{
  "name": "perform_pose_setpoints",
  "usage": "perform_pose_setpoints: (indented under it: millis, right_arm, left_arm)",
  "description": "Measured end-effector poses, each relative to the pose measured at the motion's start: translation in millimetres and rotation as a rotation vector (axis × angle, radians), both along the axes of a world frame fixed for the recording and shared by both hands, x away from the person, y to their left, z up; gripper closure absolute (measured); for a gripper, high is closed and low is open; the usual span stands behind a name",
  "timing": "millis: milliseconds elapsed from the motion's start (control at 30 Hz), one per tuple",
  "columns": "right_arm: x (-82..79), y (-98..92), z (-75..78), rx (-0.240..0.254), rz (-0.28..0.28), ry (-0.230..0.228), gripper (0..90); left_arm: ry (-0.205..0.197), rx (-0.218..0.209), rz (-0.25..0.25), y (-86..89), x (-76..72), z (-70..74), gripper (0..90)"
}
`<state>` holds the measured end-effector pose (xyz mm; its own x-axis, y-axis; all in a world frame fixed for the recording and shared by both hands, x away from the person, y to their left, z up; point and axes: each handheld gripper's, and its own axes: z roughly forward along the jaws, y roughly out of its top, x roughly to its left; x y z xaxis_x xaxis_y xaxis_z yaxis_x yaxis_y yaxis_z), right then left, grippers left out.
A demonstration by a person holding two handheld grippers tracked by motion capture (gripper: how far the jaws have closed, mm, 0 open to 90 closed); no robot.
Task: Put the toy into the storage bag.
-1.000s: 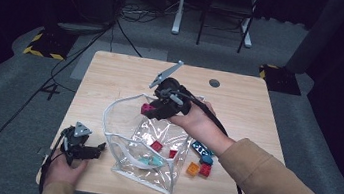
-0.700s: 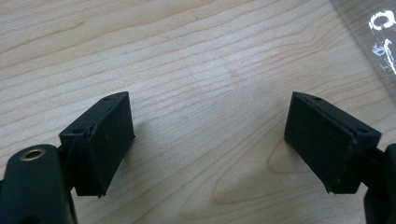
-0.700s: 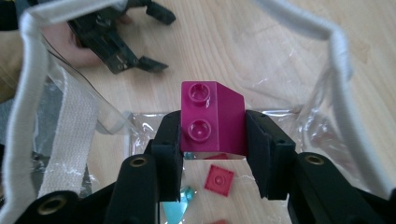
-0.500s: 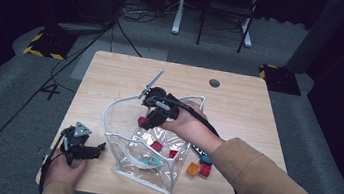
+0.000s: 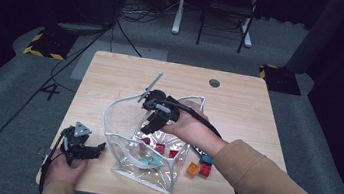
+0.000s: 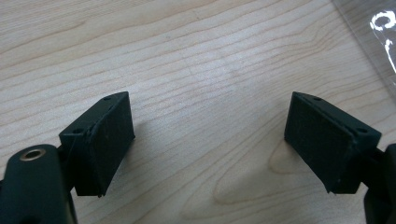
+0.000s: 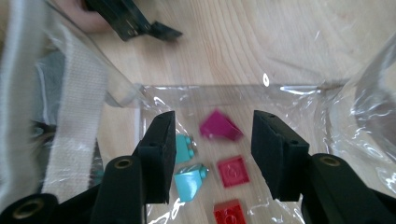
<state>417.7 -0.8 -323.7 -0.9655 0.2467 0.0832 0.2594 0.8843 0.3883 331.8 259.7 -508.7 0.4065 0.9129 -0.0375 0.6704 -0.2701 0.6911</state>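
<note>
the magenta brick [image 7: 220,127] drops blurred between the right gripper's [image 7: 212,154] jaws, which have just been opening and no longer press it, above red and teal bricks inside the clear bag [image 5: 122,113] mid-table. the left gripper [image 6: 208,140] rests apart on bare wood, jaws wide.

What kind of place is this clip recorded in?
Probably a lab or studio set up for recording: a lone wooden table on grey carpet, dark surroundings, hazard-striped floor plates, loose cables, and a desk frame behind.

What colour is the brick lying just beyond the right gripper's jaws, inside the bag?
Magenta brick; clearest in the right gripper view.
</note>
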Motion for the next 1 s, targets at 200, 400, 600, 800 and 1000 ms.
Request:
perform_pose_setpoints:
  millis: [200,400,600,800,1000]
  right_arm:
    - [-12.8,-14.0,18.6,0.083,0.011,-0.043,50.8]
    - [-22.0,-34.3,32.6,0.155,0.012,-0.073,52.2]
    - [-28.2,-64.9,42.9,0.227,-0.017,-0.097,53.2]
    - [-35.5,-91.2,51.6,0.281,-0.046,-0.121,53.3]
    - [-48.5,-126.6,55.1,0.337,-0.082,-0.154,53.6]
  left_arm:
    - [0.0,0.0,0.001,0.0,0.0,0.0,16.1]
    - [-0.001,0.0,0.002,0.0,0.0,0.0,16.1]
    - [-0.001,0.0,0.002,0.0,0.0,0.0,16.1]
    - [-0.001,0.0,0.002,0.0,0.0,-0.1,16.1]
    - [-0.001,0.0,0.002,0.0,0.0,0.0,16.1]
